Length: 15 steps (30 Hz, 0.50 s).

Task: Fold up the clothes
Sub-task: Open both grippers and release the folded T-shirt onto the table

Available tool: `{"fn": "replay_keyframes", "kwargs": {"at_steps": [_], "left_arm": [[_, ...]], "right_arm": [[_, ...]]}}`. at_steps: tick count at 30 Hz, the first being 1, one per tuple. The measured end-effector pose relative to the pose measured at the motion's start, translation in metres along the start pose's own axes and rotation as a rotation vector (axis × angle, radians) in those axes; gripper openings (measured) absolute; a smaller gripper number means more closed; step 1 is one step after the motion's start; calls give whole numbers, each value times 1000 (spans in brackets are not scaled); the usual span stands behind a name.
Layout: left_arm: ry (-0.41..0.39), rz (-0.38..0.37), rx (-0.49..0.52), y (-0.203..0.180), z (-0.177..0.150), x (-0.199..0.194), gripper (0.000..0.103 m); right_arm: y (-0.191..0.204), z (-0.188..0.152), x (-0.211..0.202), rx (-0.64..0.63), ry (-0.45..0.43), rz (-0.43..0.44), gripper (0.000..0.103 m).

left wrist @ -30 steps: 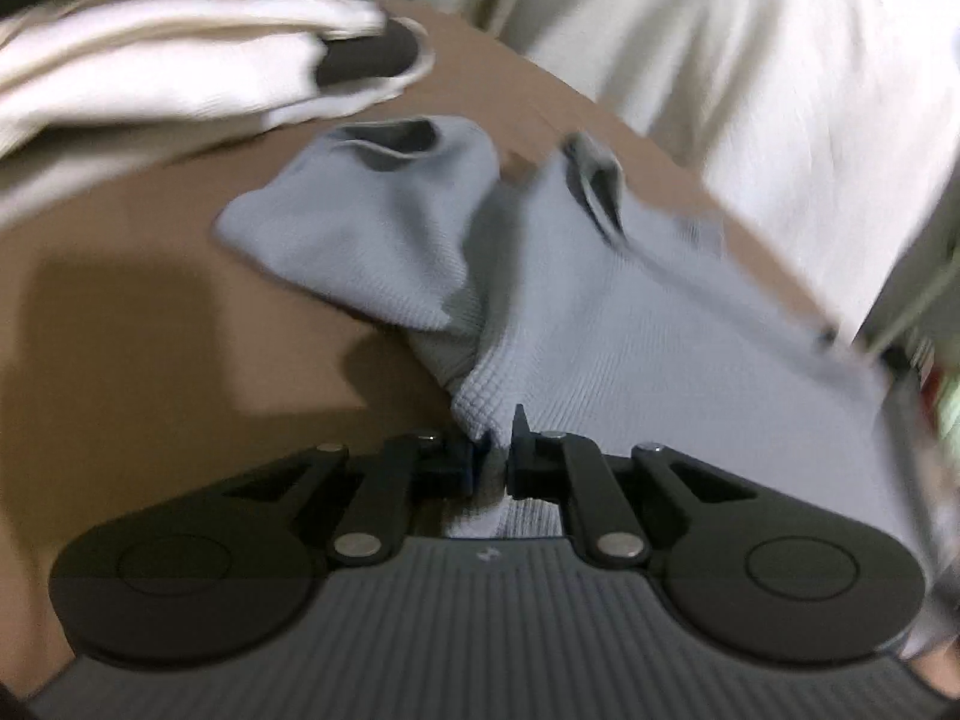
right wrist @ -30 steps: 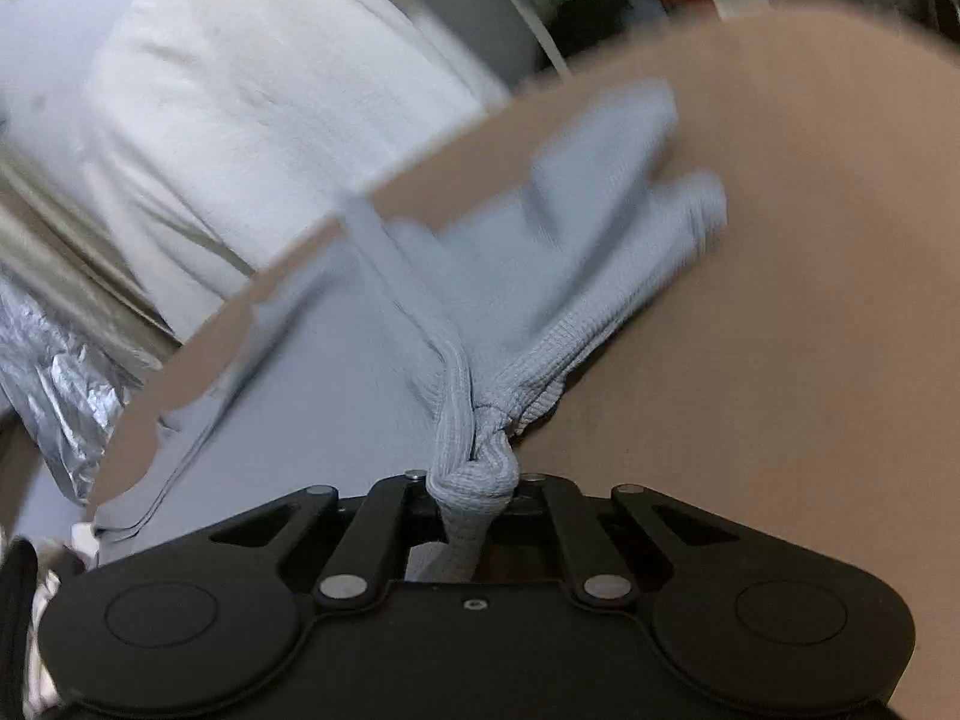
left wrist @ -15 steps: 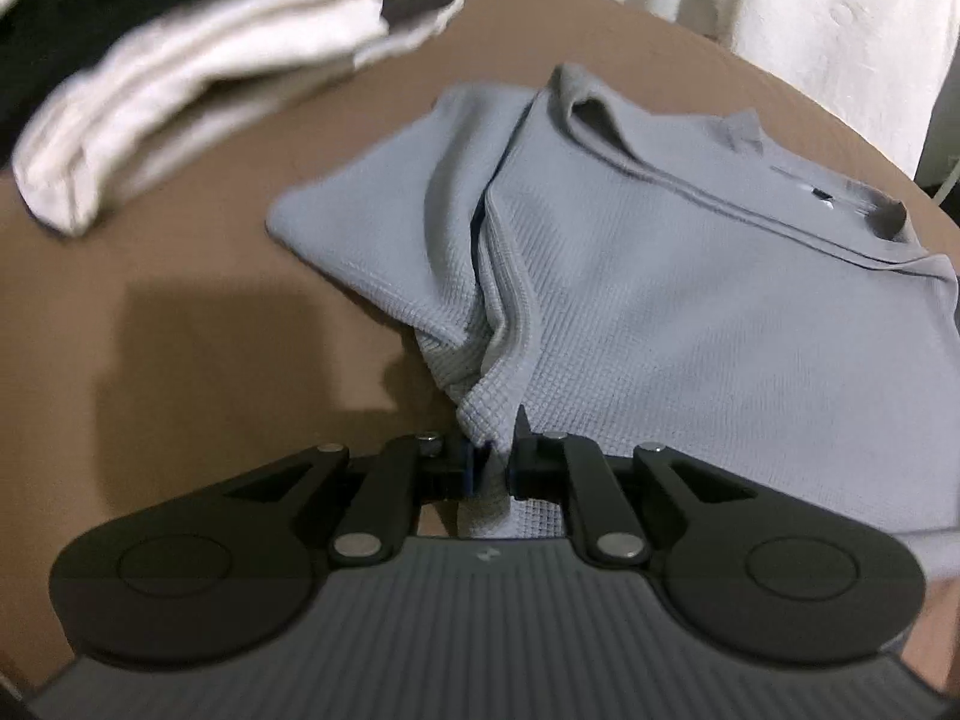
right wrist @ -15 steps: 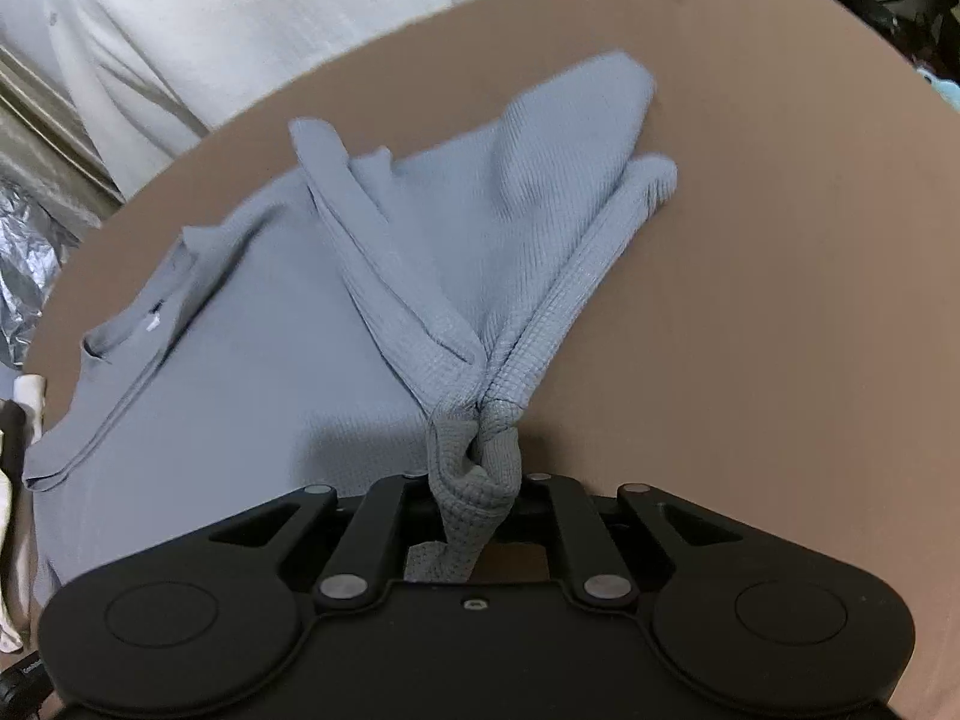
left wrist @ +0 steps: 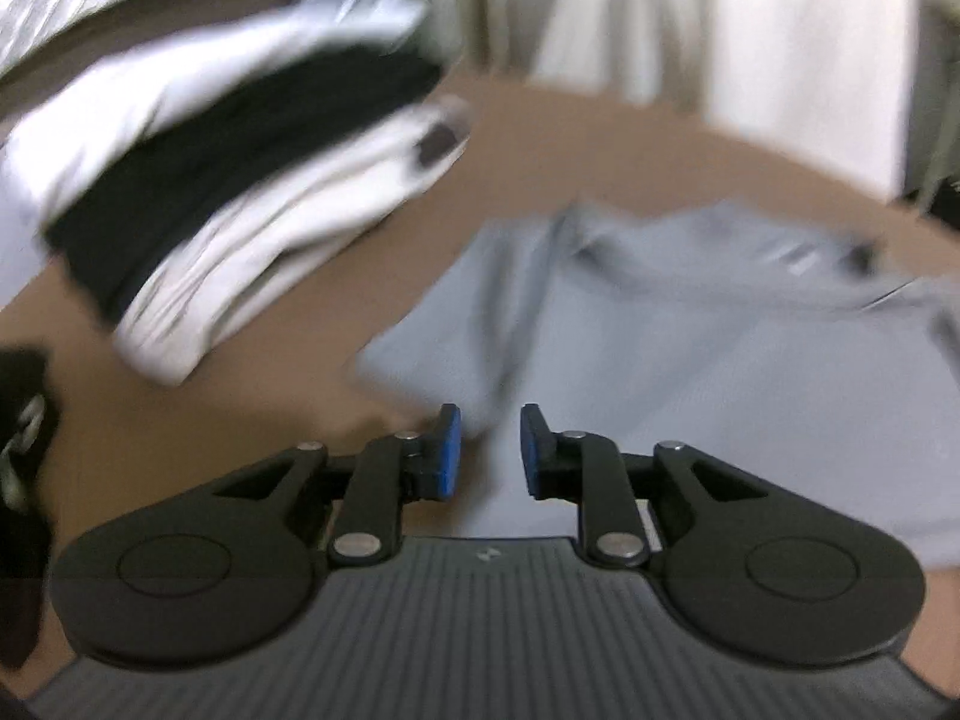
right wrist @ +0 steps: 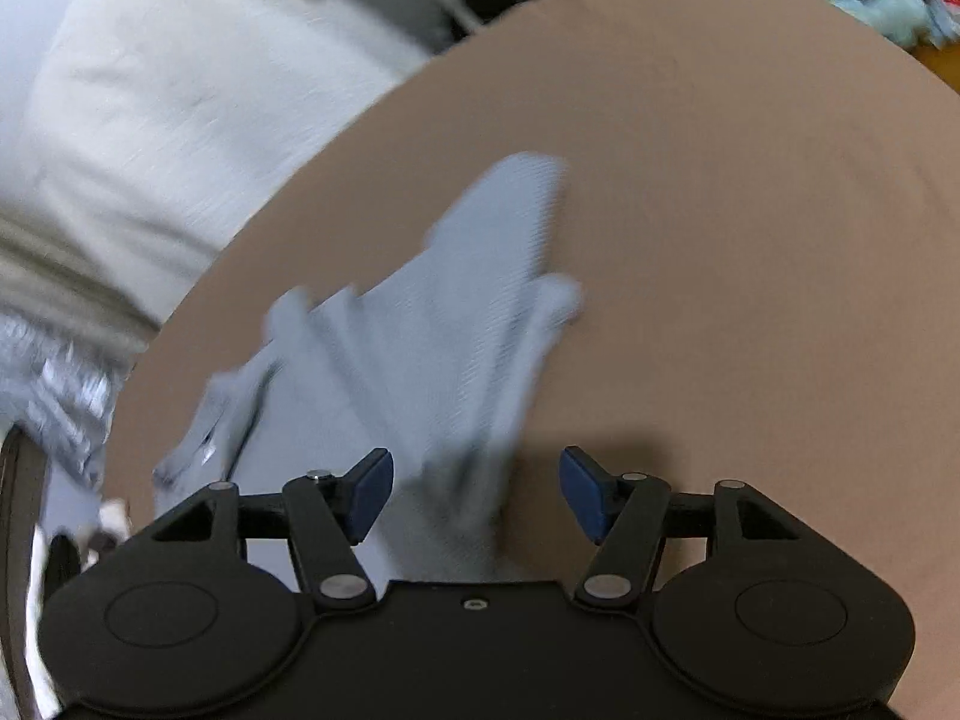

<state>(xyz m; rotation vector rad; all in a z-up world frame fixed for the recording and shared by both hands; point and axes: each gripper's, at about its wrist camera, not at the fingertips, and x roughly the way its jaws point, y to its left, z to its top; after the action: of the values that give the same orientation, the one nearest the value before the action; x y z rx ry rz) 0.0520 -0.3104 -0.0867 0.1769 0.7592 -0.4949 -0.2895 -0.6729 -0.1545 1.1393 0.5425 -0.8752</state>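
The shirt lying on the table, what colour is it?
The shirt is light grey-blue; the left wrist view shows it best.

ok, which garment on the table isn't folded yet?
The grey shirt, spread loose under the left gripper. The white and black ones are folded, stacked.

A shirt [left wrist: 690, 354] lies on the table [left wrist: 540, 138], clothes stack [left wrist: 240, 180] to its left.

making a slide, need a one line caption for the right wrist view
Right gripper opening over the grey shirt lying bunched on the brown table, nothing pinched between its pads.
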Motion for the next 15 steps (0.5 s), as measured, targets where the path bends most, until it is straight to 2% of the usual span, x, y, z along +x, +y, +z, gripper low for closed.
{"fn": "replay_keyframes", "kwargs": {"at_steps": [1,3,4,5,7,9,10,11,13,15], "left_arm": [[-36,-38,11,-9,5,-7,27],[-15,-140,31,-38,10,2,30],[-2,-169,43,-54,10,10,30],[11,-199,56,-70,10,18,30],[38,-246,83,-101,10,36,30],[79,-263,95,-130,3,48,30],[109,-265,95,-143,1,56,30],[139,-265,95,-156,-1,64,30],[166,-255,108,-175,-8,65,30],[148,-252,137,-185,-12,63,30]], "right_arm": [[-8,6,2,6,-3,-11,66],[-18,16,11,-20,1,-5,53],[-23,19,17,-36,19,25,37],[-24,23,26,-48,37,61,31],[-19,27,45,-80,53,93,32],[-13,31,59,-140,31,91,32],[-11,30,60,-178,17,86,24],[-7,29,56,-227,-1,54,4],[2,23,39,-310,-75,-38,4],[3,11,8,-363,-140,-90,3]]}}
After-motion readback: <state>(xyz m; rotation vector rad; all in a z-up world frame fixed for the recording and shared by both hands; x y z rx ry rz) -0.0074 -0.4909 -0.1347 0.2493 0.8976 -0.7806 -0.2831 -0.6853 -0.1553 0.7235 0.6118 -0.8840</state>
